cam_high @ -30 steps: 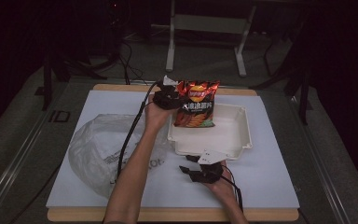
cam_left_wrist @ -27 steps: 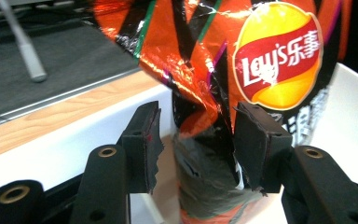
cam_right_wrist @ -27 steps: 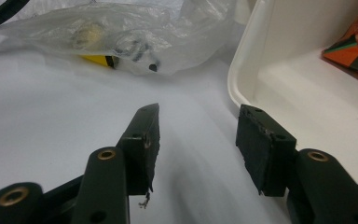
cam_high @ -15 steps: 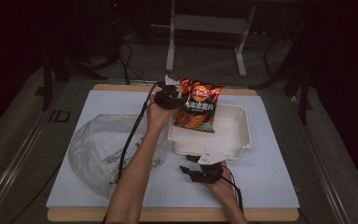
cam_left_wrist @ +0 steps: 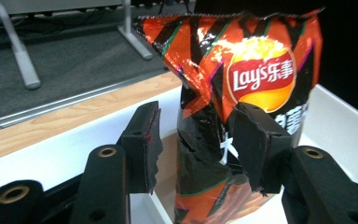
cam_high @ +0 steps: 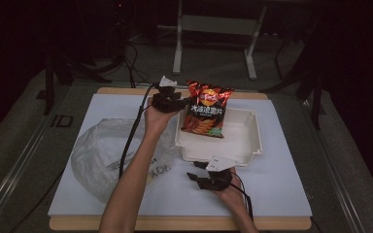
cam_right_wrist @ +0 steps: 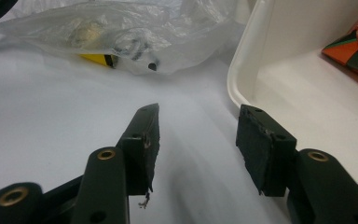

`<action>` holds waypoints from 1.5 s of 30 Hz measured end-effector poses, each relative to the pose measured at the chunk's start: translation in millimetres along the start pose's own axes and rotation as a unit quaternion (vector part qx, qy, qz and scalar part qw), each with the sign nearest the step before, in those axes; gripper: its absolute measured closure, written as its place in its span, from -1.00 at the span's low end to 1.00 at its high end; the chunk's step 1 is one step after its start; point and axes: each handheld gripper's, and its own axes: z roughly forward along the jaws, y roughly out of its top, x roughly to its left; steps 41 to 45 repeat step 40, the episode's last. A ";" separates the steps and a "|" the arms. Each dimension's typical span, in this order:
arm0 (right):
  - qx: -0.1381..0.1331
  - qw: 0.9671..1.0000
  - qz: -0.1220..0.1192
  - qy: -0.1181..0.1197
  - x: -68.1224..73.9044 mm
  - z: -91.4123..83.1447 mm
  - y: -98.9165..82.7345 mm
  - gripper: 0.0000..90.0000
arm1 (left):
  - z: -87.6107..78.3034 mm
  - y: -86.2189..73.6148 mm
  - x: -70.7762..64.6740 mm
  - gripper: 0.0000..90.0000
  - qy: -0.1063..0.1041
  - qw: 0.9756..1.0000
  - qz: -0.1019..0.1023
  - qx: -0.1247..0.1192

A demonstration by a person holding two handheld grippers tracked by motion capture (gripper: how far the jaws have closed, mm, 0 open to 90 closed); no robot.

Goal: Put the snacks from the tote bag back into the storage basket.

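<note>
While we look down from the high view, we see the left gripper [cam_high: 180,101] raised over the far left corner of the white tray [cam_high: 245,145], with the red chip bag [cam_high: 205,110] hanging upright beside it, its lower edge low over the tray's floor. Along the left gripper view, the chip bag [cam_left_wrist: 242,93] sits between the two black jaws. The right-hand pad lies against the bag's printed face, while the left-hand pad stands a little apart from the crumpled side edge, so we cannot tell whether the jaws truly pinch the bag or merely flank it.

Nearer the person, the right gripper [cam_high: 197,176] rests low over the white table [cam_high: 281,189], just in front of the tray's near rim. Its own view shows the jaws spread with nothing between them, only the bare table below, and the tray's rounded corner [cam_right_wrist: 242,79] just beyond the right-hand jaw. A clear plastic bag [cam_high: 111,150] lies crumpled on the left part of the table, with something yellow inside it [cam_right_wrist: 95,58]. The person's left forearm crosses over that bag.
</note>
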 end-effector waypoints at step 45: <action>0.000 1.000 0.000 0.000 -0.2 0.2 0.0 0.08 | -64.8 8.5 -6.7 0.13 0.009 0.998 0.063 0.024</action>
